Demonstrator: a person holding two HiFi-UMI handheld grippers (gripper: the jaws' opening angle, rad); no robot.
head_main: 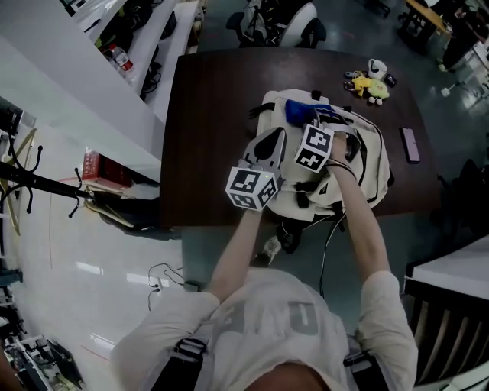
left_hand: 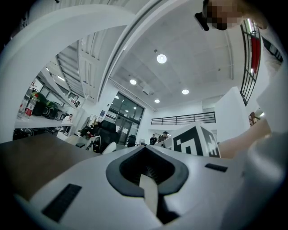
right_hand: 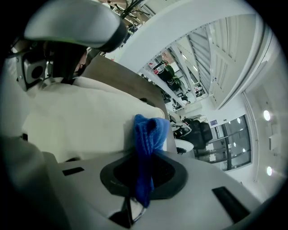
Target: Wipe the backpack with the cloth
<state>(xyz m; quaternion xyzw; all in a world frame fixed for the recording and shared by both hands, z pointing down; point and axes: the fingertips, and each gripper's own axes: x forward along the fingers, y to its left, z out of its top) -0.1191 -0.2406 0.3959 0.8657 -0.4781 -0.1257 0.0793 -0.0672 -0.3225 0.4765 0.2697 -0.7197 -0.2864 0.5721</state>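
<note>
A cream backpack [head_main: 367, 164] lies on the dark brown table [head_main: 206, 122]. My right gripper [head_main: 303, 122] is shut on a blue cloth [head_main: 296, 111] at the pack's far top edge. In the right gripper view the cloth [right_hand: 148, 134] sticks up from between the jaws of that gripper [right_hand: 135, 202], with the backpack's pale fabric [right_hand: 81, 117] just behind it. My left gripper [head_main: 260, 164] sits at the pack's near left corner. In the left gripper view its jaws [left_hand: 150, 197] are closed on a narrow pale strip [left_hand: 147, 186], seemingly backpack webbing.
A yellow plush toy [head_main: 372, 88] and a dark flat device [head_main: 410, 145] lie on the table to the right of the pack. An office chair [head_main: 283, 23] stands at the far edge. A white counter [head_main: 76, 92] and a red box [head_main: 95, 166] are on the left.
</note>
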